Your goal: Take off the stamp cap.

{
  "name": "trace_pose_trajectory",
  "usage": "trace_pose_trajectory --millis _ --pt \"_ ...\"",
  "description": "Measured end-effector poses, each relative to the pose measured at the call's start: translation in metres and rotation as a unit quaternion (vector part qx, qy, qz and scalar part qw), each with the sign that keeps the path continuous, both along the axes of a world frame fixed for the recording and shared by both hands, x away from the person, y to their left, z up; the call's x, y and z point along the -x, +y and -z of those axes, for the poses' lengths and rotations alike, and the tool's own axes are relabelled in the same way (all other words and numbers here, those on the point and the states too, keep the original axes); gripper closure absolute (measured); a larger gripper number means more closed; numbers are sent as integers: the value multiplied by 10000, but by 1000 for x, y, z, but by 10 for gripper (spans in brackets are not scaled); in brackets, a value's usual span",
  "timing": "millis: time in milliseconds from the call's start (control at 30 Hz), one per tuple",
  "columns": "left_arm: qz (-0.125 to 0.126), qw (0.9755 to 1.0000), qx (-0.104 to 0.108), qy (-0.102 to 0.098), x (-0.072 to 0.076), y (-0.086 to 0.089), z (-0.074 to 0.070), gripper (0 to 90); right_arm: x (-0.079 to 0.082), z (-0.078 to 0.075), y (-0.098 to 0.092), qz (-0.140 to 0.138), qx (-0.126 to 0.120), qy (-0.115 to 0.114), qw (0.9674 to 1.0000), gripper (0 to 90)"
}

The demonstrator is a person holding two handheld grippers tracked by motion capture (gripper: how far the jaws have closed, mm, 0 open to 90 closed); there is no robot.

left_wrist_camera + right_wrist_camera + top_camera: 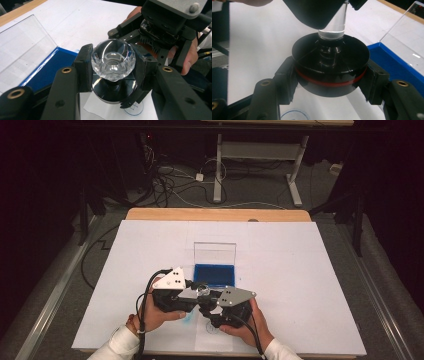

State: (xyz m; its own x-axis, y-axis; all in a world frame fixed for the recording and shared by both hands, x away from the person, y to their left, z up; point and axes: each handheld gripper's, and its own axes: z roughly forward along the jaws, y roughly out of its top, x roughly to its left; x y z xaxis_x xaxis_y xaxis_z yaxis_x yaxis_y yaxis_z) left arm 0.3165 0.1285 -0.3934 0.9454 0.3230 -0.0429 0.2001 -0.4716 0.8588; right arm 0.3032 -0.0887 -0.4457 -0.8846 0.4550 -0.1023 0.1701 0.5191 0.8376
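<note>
clear faceted glass knob (113,60) is pinched between the pads of the left gripper (113,66), held up off the white paper-covered table (300,285) just in front of the open blue case with its raised clear lid (215,270). beneath it, a round black base with a red band (330,66) is clamped from both sides by the right gripper (329,82), so each piece is gripped by its own claw and the two are kept in line, stem over centre. judged from that, the pieces are being joined or parted, and which of the two cannot be told. the join itself is hidden: the knob's stem is lost in the dark well of the base. in the high view the whole assembly is reduced to a small glint between the hands (202,292). a blue printed circle on the paper (292,115) is cut off at the frame's edge, its purpose unclear.
</note>
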Motion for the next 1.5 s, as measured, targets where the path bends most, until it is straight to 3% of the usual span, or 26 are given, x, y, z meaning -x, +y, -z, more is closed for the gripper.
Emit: trace_pose_trajectory --millis 300,900,1500 --pt "-13 10000 -18 -28 1 -1 1 549 -1 0 0 -29 -80 227 9997 389" --pt "-97 9999 65 -96 4 1 0 550 -1 -2 -1 0 -86 234 9997 389" --pt "-152 9995 132 -223 8 1 2 551 -3 -2 -2 -59 -273 506 9983 388"
